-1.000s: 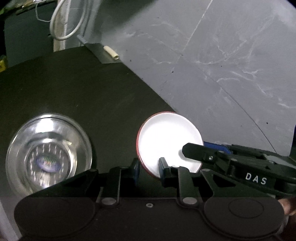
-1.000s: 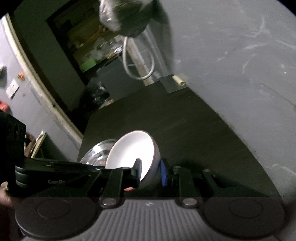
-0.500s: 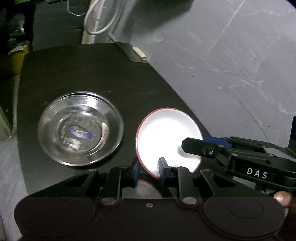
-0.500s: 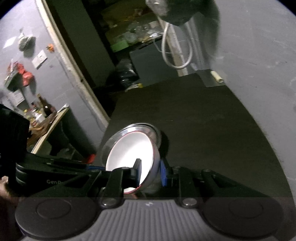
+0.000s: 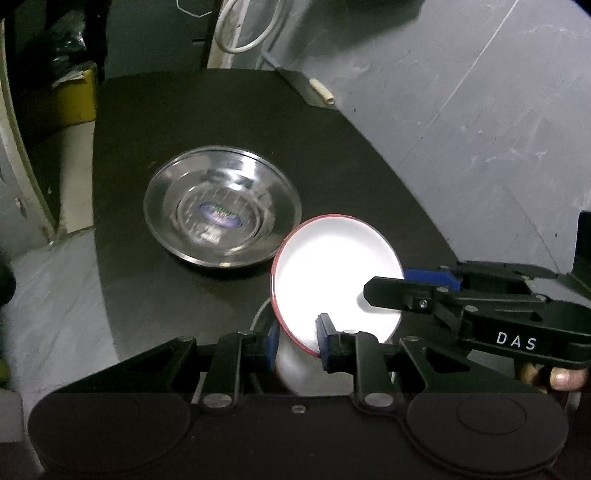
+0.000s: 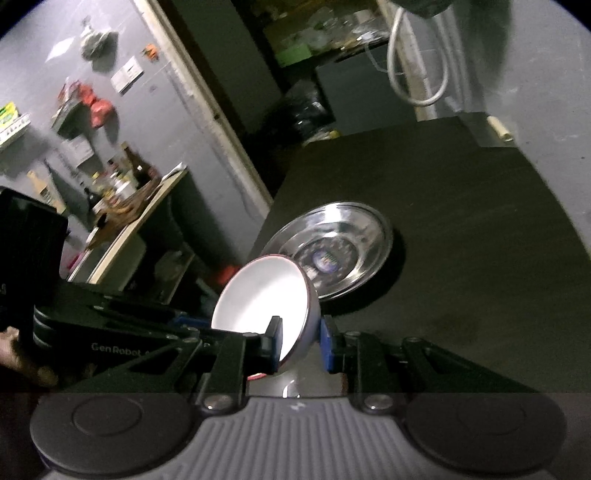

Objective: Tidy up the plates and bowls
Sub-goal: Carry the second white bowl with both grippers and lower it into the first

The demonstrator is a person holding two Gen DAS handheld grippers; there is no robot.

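White, red-rimmed bowl (image 5: 334, 273), one, tilts its opening toward frame left, rim clamped by both the left hand-held gripper (image 5: 297, 338) and right hand-held gripper (image 6: 301, 341), beside one upright steel bowl (image 5: 221, 205) on the worktop (image 5: 155, 122)

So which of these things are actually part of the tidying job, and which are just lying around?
Part of the job:
- white bowl with a red rim, gripped on its rim by both tools
- steel plate on the dark table
- left tool and right tool

Just lying about:
- white cable by the wall
- bottles on a side table
- yellow bin
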